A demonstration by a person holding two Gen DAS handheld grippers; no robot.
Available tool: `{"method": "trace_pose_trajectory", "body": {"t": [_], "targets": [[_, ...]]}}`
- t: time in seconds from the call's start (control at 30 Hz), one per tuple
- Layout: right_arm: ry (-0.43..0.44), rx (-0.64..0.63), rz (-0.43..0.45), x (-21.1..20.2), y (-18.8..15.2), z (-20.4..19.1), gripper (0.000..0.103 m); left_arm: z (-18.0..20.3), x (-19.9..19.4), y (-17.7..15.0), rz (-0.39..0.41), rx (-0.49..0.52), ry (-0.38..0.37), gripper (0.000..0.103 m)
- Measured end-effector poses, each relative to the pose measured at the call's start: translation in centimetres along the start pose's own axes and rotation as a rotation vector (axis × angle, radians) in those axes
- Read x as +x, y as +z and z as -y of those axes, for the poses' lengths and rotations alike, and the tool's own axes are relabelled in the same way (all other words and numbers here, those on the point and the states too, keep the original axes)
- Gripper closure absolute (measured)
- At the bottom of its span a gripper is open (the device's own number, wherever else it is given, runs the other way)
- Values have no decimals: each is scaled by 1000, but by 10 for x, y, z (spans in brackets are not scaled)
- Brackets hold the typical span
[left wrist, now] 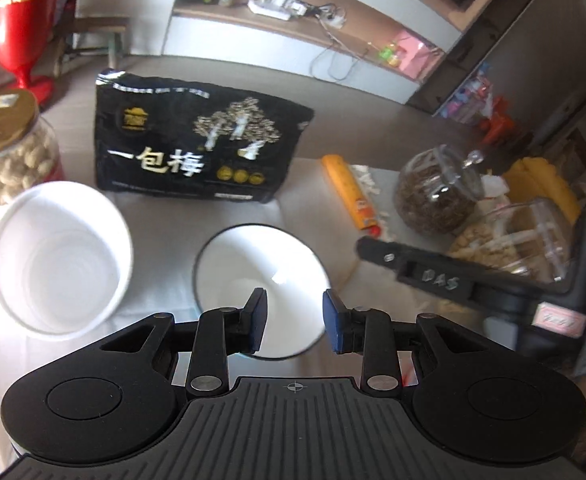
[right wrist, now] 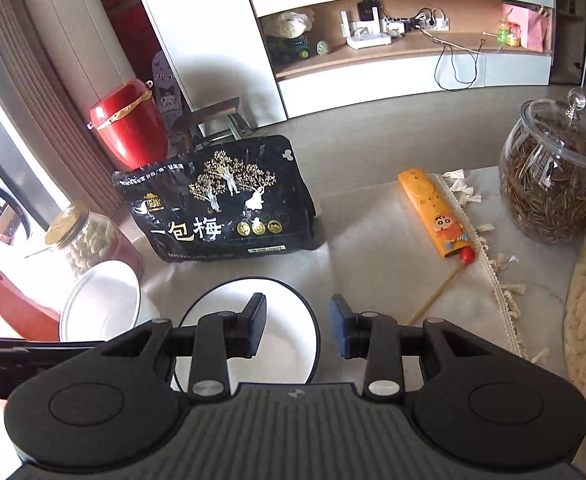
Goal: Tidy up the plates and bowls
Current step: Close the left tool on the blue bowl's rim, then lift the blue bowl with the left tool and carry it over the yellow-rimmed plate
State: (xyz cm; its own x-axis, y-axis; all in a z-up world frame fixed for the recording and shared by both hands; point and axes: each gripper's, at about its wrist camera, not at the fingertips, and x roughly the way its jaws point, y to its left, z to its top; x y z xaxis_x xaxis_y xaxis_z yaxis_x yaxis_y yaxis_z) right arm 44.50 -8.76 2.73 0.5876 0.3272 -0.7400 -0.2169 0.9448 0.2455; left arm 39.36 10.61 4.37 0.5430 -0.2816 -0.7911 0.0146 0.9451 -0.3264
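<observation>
**Two bowls on the desk, both grippers apart**

Two bowls: a black-rimmed bowl (left wrist: 253, 264) mid-desk and a plain white bowl (left wrist: 59, 256) toward the left edge. The left gripper (left wrist: 295, 318) and right gripper (right wrist: 297, 326) hover above the black-rimmed one, jaws apart, empty. Behind stands one black snack bag (right wrist: 221, 200); the desk (right wrist: 373, 256) is pale grey.

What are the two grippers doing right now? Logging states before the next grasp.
Left gripper: open, holding nothing, above the black-rimmed bowl.
Right gripper: open, holding nothing.
</observation>
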Motion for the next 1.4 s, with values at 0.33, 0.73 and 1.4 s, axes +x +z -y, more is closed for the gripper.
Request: {"method": "trace_pose_trajectory", "body": {"t": [0.33, 0.73, 1.4], "targets": [[-76, -18, -90, 46, -23, 13, 68, -36, 60, -22, -34, 38, 66, 70], [-24, 19, -187, 103, -36, 21, 67, -49, 95, -20, -83, 22, 47, 69], [34, -107, -262, 100, -72, -19, 72, -48, 87, -30, -122, 51, 106, 64]]}}
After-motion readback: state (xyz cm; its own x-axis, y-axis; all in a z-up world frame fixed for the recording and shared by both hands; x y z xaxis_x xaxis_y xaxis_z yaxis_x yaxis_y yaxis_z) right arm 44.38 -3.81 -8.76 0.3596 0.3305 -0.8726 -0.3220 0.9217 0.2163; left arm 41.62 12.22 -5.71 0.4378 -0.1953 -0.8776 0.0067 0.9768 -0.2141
